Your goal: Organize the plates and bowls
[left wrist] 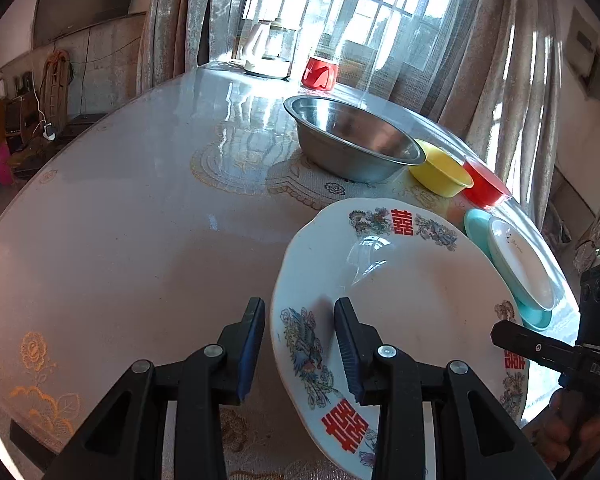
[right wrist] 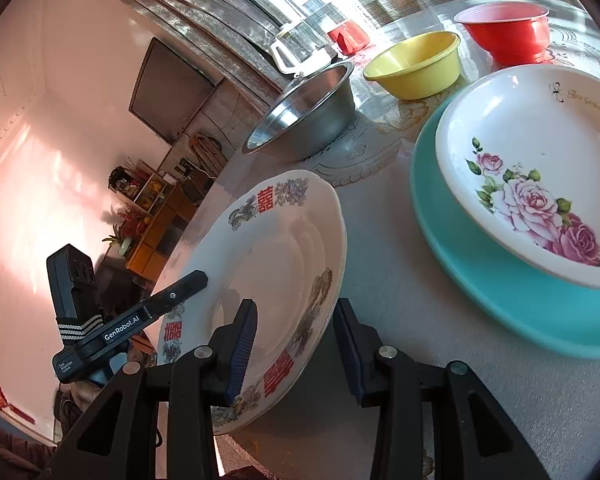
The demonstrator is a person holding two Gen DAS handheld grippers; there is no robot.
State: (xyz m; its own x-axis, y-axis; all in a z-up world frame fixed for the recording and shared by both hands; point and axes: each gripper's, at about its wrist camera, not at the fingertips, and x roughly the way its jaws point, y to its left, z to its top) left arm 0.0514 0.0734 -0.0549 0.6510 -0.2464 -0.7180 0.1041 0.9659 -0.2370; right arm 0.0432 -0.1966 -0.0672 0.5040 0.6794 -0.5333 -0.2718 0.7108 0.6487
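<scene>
Right now I have the big glazed plate [left wrist: 400, 300] straddled at opposite rims by both claws, the left claw [left wrist: 300, 344] and right claw [right wrist: 294, 344] each gapped around its edge; whether the pads press I cannot tell. It tilts above the desk [left wrist: 140, 220]. Next, I judge, it goes toward the teal plate [right wrist: 500, 300] carrying the rose-painted dish [right wrist: 540, 160], needing level, matched hands on slick porcelain.

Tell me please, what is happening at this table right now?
A person holds a gripper in each hand, and both straddle the rim of one large white plate with red characters: the left gripper on one side, the right gripper on the opposite side. Nearby, a rose plate already lies on a teal plate. A steel bowl, yellow bowl and red bowl stand apart.
</scene>
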